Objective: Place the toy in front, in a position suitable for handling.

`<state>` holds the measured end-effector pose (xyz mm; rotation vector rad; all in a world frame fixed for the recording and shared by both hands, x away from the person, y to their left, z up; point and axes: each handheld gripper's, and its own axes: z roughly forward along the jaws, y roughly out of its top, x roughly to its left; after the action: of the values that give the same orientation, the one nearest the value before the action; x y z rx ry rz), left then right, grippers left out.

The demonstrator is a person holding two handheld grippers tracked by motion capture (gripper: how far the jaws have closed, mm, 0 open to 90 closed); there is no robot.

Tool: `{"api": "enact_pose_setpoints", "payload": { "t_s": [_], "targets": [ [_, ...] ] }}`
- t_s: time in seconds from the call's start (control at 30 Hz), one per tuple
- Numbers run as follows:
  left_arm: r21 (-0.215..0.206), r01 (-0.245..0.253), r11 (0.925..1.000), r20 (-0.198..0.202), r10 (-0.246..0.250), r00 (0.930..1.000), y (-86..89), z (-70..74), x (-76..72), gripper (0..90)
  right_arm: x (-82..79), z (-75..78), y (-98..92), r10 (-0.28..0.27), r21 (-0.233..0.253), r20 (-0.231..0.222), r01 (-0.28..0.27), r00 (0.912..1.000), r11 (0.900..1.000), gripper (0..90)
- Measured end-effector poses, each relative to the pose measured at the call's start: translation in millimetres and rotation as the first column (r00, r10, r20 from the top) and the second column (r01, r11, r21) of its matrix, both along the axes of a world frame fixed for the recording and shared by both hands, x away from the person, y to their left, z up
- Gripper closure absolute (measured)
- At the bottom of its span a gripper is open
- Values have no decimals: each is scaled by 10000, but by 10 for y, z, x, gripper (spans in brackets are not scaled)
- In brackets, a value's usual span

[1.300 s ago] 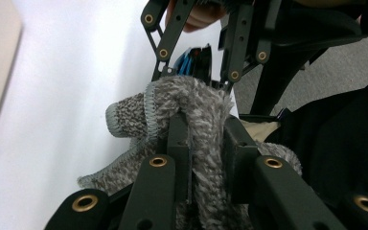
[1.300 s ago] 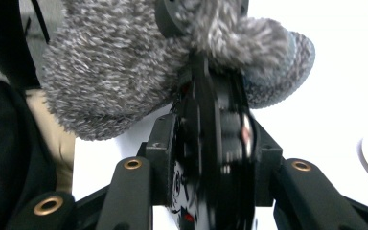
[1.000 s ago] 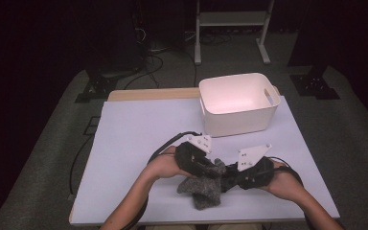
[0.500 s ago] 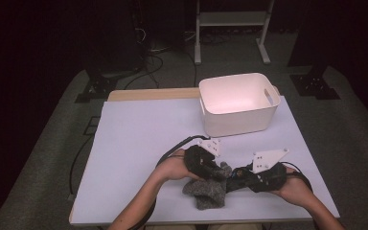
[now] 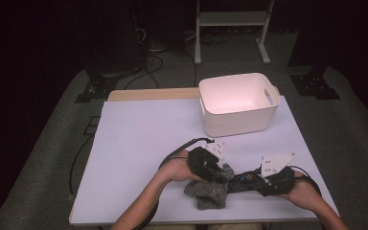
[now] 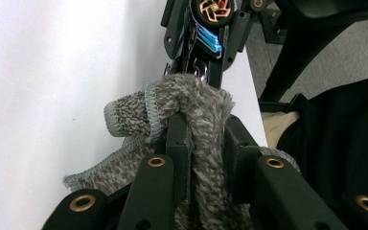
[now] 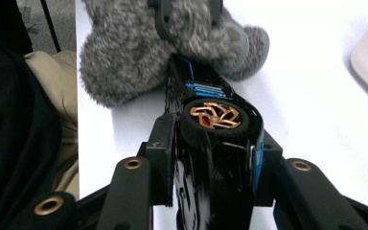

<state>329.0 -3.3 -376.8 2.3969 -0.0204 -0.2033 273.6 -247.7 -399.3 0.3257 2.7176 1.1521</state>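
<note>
A grey fuzzy sock (image 5: 210,192) lies near the table's front edge. My left gripper (image 5: 214,171) is shut on its cuff; in the left gripper view the fuzzy fabric (image 6: 191,103) is pinched between the jaws of the left gripper (image 6: 203,132). My right gripper (image 5: 261,183) is shut on a black toy car (image 5: 242,181) with blue trim. Seen from the right gripper (image 7: 215,149), the car (image 7: 213,120) shows an orange-spoked wheel, and its nose reaches the sock (image 7: 124,52). The car's front (image 6: 206,28) meets the sock's opening.
A white plastic bin (image 5: 238,103) with a handle cutout stands at the back right of the white table (image 5: 143,139). A wooden strip edges the table's far side. A cable loops from my left hand. Dark floor and stands lie beyond.
Both hands have shifted a little right and toward the front edge, carrying the sock and the car along. Both grips are unchanged.
</note>
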Motion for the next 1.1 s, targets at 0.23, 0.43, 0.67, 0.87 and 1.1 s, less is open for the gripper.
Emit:
{"api": "enact_pose_setpoints", "payload": {
  "t_s": [0.23,0.43,0.67,0.87,1.1],
  "targets": [
    [184,233,9996,103,-235,9997,-116,-15,-42,759,-10,-158,-175,-305,72,-442,308,9986,9995,602],
    [512,485,9975,348,-503,9981,-293,-6,-62,760,-7,-352,-307,-668,48,-923,675,9935,9977,594],
    [736,569,9957,475,-605,9970,-338,8,-55,760,-7,-387,-341,-1020,73,-873,1030,9909,9947,492],
    [752,566,9956,477,-603,9970,-338,10,-68,760,43,-268,-72,-421,-645,-413,394,9983,9971,439],
    [600,570,9966,501,-600,9969,-293,13,-73,757,122,-288,175,196,-1680,-548,-285,9983,9854,517]
  ]
}}
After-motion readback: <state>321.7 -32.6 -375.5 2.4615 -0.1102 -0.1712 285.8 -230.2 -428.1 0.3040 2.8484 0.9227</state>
